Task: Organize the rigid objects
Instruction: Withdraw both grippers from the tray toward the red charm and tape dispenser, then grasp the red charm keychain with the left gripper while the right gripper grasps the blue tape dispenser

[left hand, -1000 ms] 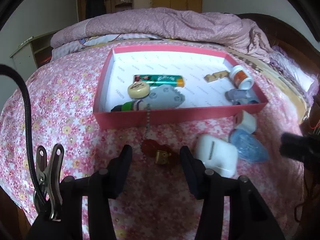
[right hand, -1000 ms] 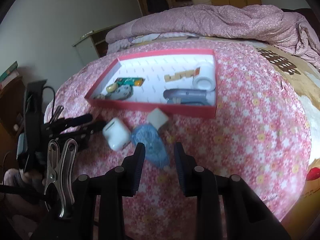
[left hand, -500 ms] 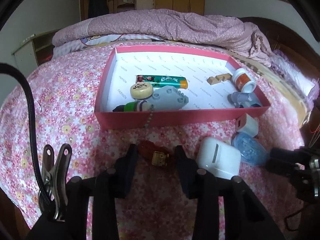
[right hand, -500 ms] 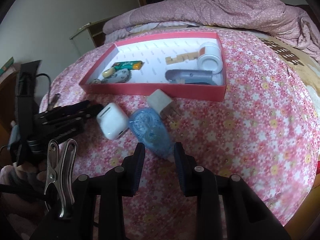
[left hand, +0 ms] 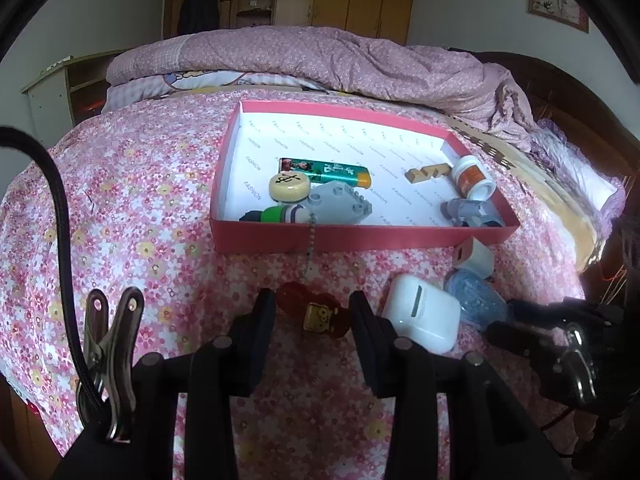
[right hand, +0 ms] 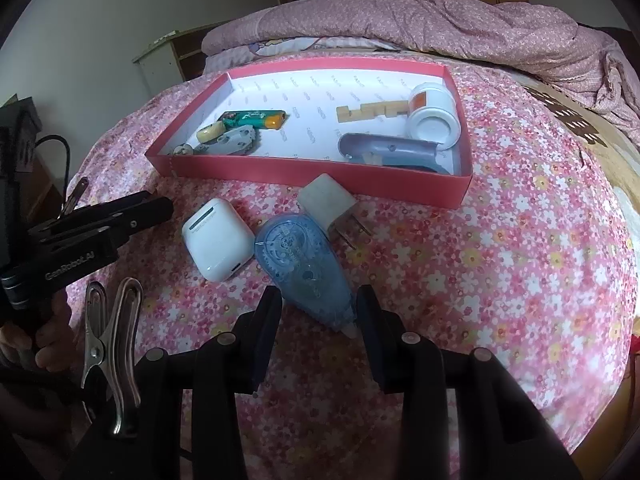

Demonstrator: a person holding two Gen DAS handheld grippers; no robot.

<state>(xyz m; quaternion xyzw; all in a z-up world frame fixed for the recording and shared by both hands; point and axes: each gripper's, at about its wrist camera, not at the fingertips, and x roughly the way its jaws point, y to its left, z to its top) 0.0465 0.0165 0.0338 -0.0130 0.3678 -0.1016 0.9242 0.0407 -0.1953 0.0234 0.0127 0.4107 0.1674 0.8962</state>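
your left gripper (left hand: 312, 312) brackets the red charm (left hand: 316, 312), pads seemingly apart; its chain (left hand: 309, 246) could snag the pink box (left hand: 400, 240). right gripper (right hand: 318, 308) opening around the correction tape dispenser (right hand: 304, 268), unheld.

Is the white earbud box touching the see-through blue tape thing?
Touching. In the right wrist view, the white earbud case sits right against the blue correction tape dispenser, their sides meeting with no bedspread showing between them.

Left gripper (left hand: 312, 312) angled down, jaws part-open and steady, straddling a red charm without visible pad contact. Right gripper (right hand: 319, 308) angled down, jaws opening around a blue translucent tape dispenser's tip.
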